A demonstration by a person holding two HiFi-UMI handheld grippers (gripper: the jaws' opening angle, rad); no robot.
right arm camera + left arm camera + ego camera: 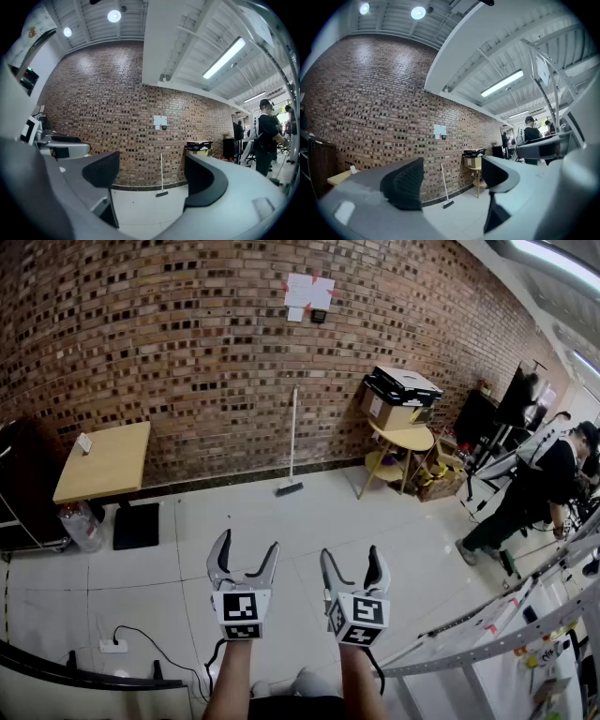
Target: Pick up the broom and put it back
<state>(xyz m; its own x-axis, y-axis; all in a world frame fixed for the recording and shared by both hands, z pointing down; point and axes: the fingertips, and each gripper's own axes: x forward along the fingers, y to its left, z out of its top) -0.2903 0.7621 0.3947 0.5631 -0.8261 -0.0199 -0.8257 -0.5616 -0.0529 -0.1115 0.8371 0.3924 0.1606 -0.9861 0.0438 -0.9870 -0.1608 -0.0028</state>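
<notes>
A brick wall (187, 352) fills the far side of the head view, with a white sheet of paper (308, 292) stuck on it at 12 o'clock. At 9 o'clock a wooden table (108, 460) stands on the white tiled floor (309, 531), a clear plastic jug (82, 526) below it. At 2 o'clock a round yellow table (408, 439) carries a cardboard box (386, 411). A person in black (530, 493) stands at 3 o'clock, and a white power strip (113, 646) lies at 8 o'clock.

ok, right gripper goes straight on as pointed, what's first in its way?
Bare floor ahead of the right gripper, then likely the broom against the brick wall; depth unclear.
</notes>
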